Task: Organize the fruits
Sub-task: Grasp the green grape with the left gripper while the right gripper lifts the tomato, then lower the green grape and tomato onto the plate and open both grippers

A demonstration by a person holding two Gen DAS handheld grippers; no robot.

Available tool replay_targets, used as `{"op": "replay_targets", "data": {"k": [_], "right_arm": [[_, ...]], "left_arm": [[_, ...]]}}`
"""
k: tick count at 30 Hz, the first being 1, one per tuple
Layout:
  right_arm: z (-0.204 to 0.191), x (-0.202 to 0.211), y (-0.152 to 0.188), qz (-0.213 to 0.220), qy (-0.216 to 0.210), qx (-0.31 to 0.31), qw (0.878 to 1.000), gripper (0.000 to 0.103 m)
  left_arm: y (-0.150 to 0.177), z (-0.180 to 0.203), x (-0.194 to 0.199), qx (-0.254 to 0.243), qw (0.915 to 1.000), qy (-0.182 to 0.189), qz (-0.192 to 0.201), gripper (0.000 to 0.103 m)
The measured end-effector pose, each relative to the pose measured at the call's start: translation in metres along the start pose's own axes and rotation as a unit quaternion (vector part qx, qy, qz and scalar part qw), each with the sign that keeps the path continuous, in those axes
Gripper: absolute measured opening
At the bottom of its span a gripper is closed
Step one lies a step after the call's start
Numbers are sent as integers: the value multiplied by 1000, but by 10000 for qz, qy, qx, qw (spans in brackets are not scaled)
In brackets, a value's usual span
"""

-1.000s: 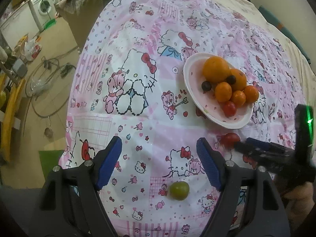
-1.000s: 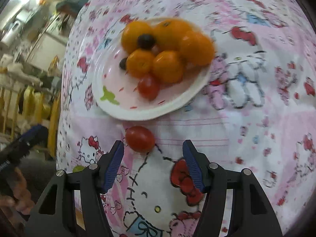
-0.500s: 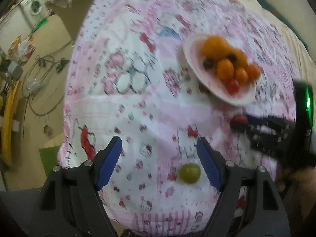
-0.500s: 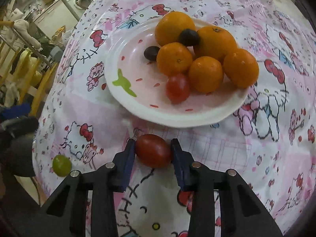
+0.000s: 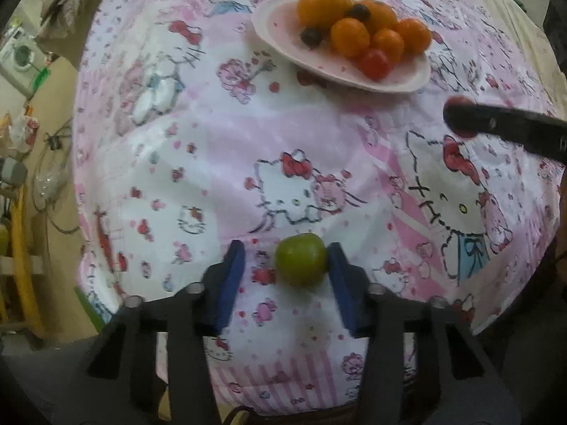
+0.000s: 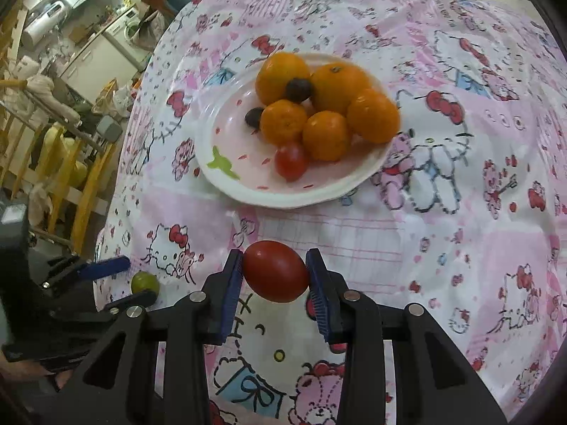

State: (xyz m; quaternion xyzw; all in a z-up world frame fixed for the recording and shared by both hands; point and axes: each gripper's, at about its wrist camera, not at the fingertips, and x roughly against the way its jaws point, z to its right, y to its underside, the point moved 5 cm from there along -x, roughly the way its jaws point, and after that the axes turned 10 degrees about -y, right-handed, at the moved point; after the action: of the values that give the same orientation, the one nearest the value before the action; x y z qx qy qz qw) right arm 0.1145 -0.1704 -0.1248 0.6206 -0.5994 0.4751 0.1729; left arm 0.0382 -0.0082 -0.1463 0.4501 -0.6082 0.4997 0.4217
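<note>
- Two tongs are at work, each on one stray fruit lying off the plate.
- Right tongs [image 6: 274, 272]: clamped narrow on a red tomato [image 6: 275, 271], both blue pads pressed to its sides; it is judged lifted clear of the patterned cloth [image 6: 460, 248], near the plate's near rim.
- Left tongs [image 5: 286, 265]: jaws closing around a green fruit [image 5: 301, 264]; the right pad is touching it, a gap is left at the left pad, so no grip is counted yet. The fruit rests on the cloth.
- Plate [image 6: 226, 191]: white, loaded with oranges [image 6: 336, 83], two dark berries and a small tomato [image 6: 291, 160]; bare space is left at its near-left part.
- Step in hand: gathering loose fruit onto the plate.
- Next move, as judged: the tomato is to be carried over the rim and released low onto the bare patch, lest it roll; the green fruit is to be centred and pinched gently before lifting.
</note>
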Motion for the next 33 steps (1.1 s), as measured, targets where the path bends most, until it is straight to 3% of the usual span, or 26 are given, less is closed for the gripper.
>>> {"op": "replay_targets", "data": {"k": [3,11,20,33], "right_arm": [[3,6,-3,77,-47,-98,9999,38],[2,20,-11,253,-197,-173,9993,38],[11,30,-32,540,-305,-342,9975,38],[54,-11,-57,280,-604,-1194,9906,38]], "left_arm": [[1,6,2,-161,9999,42,13,24],[-9,-2,21,176,9993,316,121,23],[-72,-27,53,543,9952,530,620,23],[-144,10,12,305,9947,771,614,23]]}}
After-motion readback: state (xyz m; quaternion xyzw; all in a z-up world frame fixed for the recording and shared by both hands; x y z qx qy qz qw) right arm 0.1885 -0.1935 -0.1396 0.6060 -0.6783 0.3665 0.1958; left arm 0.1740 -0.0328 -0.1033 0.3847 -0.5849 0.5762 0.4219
